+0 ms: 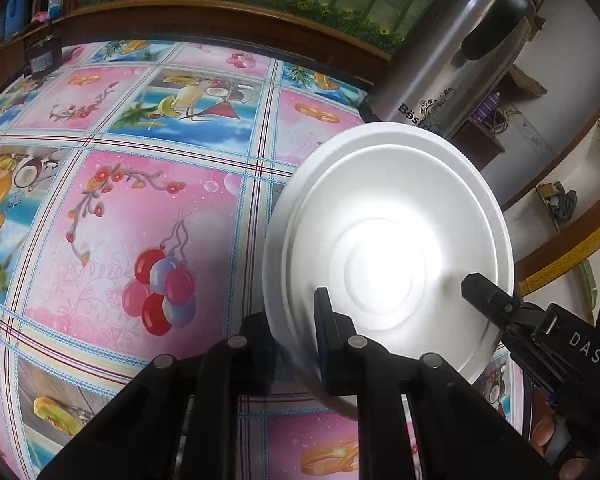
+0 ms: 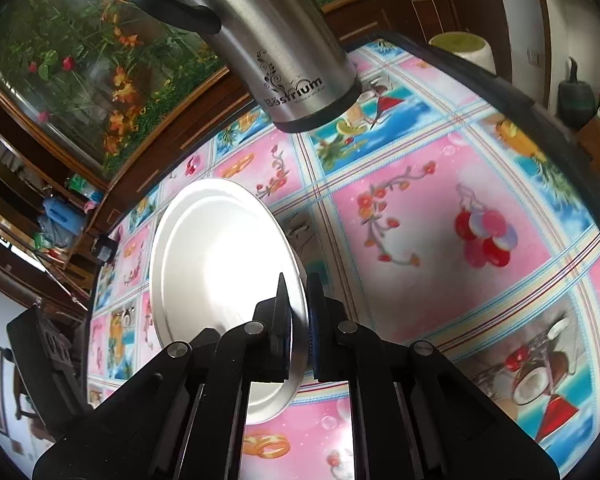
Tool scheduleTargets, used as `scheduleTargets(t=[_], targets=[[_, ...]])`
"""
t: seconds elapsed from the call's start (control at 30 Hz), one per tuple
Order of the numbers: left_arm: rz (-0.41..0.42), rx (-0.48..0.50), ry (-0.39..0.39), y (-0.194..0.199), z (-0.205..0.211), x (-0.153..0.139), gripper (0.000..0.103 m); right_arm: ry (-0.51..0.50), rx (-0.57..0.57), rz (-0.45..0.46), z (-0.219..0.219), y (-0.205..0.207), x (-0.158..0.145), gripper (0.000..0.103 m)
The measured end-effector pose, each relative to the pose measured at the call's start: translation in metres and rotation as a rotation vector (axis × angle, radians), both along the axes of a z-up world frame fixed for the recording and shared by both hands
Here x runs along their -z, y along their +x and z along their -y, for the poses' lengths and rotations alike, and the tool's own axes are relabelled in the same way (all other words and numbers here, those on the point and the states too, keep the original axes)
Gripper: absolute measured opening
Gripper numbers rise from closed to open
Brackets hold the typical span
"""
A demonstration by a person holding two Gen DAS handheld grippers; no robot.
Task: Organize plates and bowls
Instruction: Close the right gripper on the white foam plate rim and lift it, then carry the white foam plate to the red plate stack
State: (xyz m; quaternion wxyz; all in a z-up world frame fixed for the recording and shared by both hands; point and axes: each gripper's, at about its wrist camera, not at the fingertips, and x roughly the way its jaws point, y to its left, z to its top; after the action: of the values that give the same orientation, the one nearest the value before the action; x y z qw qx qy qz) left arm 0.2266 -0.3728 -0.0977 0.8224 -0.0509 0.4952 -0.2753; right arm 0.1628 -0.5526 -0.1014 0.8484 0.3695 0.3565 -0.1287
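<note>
A white plate [image 1: 388, 216] with a stepped rim is over the pink and blue patterned tablecloth [image 1: 120, 220]; I cannot tell whether it rests on the cloth. My left gripper [image 1: 290, 320] is shut on its near left rim, one finger inside the dish and the other outside under the edge. In the same view my right gripper [image 1: 488, 296], marked DAS, reaches in from the right onto the opposite rim. In the right wrist view the plate [image 2: 212, 256] looks tilted, and my right gripper [image 2: 298, 304] is shut on its edge, which runs between the two pads.
A tall steel thermos jug [image 1: 452, 52] [image 2: 268, 40] stands just behind the plate. A small dark object [image 1: 42, 56] sits at the table's far left corner. A wooden cabinet [image 2: 148, 128] with a flower panel runs along the back. The table's edge [image 2: 540, 100] curves at right.
</note>
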Motion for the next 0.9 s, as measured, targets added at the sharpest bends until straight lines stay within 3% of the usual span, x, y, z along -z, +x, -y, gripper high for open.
scheduleTargets(t=[0.17, 0.53, 0.9], targets=[[-0.038, 0.021, -0.048, 0.005, -0.005, 0.0, 0.012, 0.067, 0.008, 0.008, 0.005, -0.002, 0.006, 0.006], [-0.044, 0.029, -0.054, 0.004, -0.012, -0.014, 0.011, 0.165, -0.006, 0.007, 0.008, -0.003, 0.01, 0.006], [-0.024, 0.05, -0.006, -0.035, -0.031, -0.031, 0.01, 0.268, 0.003, 0.041, -0.007, -0.044, 0.01, 0.007]])
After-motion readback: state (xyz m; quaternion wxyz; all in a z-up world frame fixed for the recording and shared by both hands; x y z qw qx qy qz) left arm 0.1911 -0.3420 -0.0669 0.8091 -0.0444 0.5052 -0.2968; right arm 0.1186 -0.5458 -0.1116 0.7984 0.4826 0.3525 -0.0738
